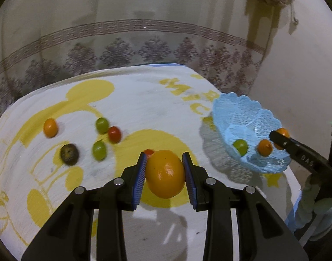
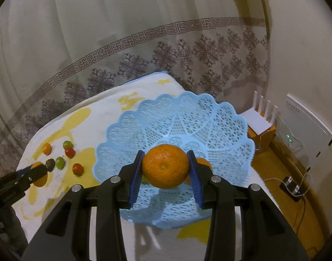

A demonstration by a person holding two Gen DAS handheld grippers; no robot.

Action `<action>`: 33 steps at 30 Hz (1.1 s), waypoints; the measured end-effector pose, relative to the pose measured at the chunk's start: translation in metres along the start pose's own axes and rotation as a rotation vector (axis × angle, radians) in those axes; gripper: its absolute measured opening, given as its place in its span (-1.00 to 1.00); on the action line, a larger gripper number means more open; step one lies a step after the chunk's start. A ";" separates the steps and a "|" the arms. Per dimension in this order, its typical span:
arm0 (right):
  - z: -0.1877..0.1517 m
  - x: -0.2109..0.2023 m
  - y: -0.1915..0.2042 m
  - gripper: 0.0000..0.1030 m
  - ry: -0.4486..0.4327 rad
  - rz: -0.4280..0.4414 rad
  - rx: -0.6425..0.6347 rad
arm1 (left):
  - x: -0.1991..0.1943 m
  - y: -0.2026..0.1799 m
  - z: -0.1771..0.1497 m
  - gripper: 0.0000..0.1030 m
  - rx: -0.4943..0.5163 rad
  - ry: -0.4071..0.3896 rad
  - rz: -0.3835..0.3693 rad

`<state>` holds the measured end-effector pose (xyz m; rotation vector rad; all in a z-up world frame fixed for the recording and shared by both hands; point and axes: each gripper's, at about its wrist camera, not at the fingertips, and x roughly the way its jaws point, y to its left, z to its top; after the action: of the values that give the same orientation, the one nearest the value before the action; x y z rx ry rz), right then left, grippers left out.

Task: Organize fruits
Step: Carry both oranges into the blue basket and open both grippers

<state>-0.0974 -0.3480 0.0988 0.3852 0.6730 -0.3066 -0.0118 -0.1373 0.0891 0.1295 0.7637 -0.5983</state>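
The left claw [image 1: 165,171] is closed on a big yellow-orange fruit [image 1: 165,174]. Both blue pads [image 1: 140,178] press on its sides. The fruit is over the worktop [image 1: 144,100], which has a white cloth with yellow pictures on it. A little bit of a red fruit [image 1: 149,151] peeks out just behind the big one.

The right claw [image 2: 165,169] is closed on an orange [image 2: 165,166]. Its blue pads [image 2: 136,178] hug the orange on both sides. The orange is over the blue basket [image 2: 176,117], near the front edge of it.

The basket is made of blue plastic with lots of little holes and a wavy rim. In the left camera you can see a green fruit [image 1: 240,146] and a small orange fruit [image 1: 265,147] lying inside it. The orange held by the right claw shows there too, above the basket's near side.

More fruit lies loose on the cloth, well away from the basket. There is a small orange one [image 1: 50,127], two green ones [image 1: 102,125] [image 1: 99,150], a red one [image 1: 114,134] touching the upper green one, and a dark brown one [image 1: 69,154].

Behind the worktop hangs a curtain [image 2: 144,43] with a dark pattern. On the floor to the right sits a white box with four sticks [image 2: 261,117].
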 end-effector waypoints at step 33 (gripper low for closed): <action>-0.015 0.008 -0.013 -0.18 0.018 0.011 -0.007 | 0.069 -0.104 0.042 -0.33 0.160 0.025 -0.145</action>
<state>-0.1046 -0.3539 0.0797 0.3850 0.6894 -0.2903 -0.0050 -0.2686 0.0830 0.2300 0.7532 -0.7970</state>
